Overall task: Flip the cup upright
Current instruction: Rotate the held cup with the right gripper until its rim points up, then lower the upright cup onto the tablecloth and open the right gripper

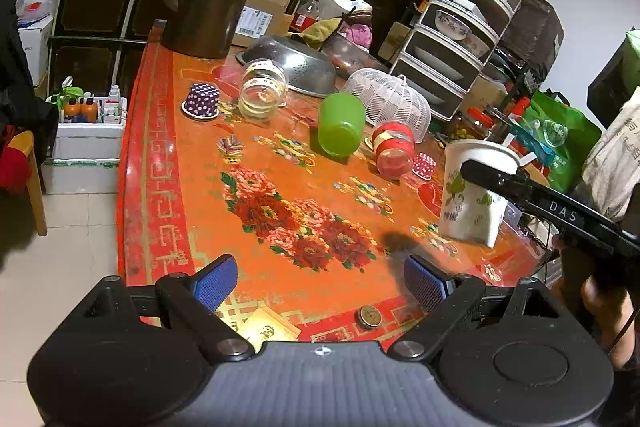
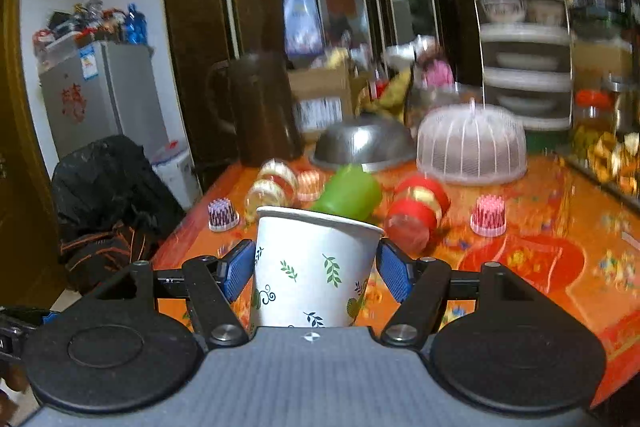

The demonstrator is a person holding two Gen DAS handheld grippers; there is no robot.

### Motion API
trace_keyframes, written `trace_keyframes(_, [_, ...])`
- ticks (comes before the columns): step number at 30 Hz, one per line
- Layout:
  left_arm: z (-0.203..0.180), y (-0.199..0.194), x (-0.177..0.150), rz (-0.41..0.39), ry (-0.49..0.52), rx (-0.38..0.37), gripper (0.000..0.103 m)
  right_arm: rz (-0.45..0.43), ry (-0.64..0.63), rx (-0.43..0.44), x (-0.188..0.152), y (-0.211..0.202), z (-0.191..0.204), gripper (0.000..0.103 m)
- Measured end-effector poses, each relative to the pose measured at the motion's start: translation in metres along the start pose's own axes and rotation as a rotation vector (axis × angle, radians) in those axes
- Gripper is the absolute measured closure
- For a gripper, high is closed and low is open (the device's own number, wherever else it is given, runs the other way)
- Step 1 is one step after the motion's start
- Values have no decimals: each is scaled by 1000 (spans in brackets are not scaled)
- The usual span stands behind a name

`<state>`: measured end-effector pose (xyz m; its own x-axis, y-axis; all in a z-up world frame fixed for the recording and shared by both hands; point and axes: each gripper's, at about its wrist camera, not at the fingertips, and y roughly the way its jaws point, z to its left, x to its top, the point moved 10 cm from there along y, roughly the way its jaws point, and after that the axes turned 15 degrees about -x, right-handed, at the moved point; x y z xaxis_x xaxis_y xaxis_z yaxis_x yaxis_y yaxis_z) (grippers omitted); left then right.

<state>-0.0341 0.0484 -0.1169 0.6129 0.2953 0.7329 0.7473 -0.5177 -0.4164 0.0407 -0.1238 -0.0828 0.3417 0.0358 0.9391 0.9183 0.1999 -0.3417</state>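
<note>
Right wrist view shows the paper cup [image 2: 316,267] between my right gripper [image 2: 316,269] pads, mouth up, its long axis near vertical with a slight tilt, clamped at the wall. From the left, its base hangs just above the table [image 1: 168,187]. My left gripper [image 1: 320,283] gapes wide, empty, well apart.

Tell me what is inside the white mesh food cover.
The white mesh food cover shows only a dim brownish interior through its ribs, with the right wrist view blurred; anything under it cannot be made out.
</note>
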Motion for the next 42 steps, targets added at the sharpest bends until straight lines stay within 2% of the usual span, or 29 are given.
trace_keyframes(5, [-6, 1, 1, -18, 15, -25, 10, -193, -30, -2, 2, -10, 3, 35])
trace_keyframes(10, [-10, 3, 1, -34, 38, -36, 10, -432, -12, 11, -8, -24, 1, 35])
trace_keyframes(14, [-9, 6, 0, -38, 20, -51, 10, -580, -56, -53, -25, -29, 5, 34])
trace_keyframes(18, [-5, 9, -4, -35, 4, -60, 10, -573, -45, -75, -47, -19, 12, 34])
trace_keyframes(21, [-2, 8, -5, -42, -6, -64, 10, -600, -75, -98, -58, -19, 17, 34])
trace_keyframes(32, [2, 6, -8, -61, -10, -57, 10, -572, -66, -103, -73, -2, 27, 34])
trace_keyframes(33, [3, 5, -9, -61, -12, -55, 10, -579, -66, -108, -72, -3, 27, 32])
trace_keyframes(34, [4, 5, -9, -62, -13, -52, 10, -579, -66, -105, -72, -5, 27, 25])
trace_keyframes(39, [6, 8, -11, -58, -4, -25, 10, -510, -75, -74, -76, -3, 29, 4])
trace_keyframes(42, [2, 10, -11, -86, 82, 48, 7, -460, -51, -16, -75, -19, 24, 1])
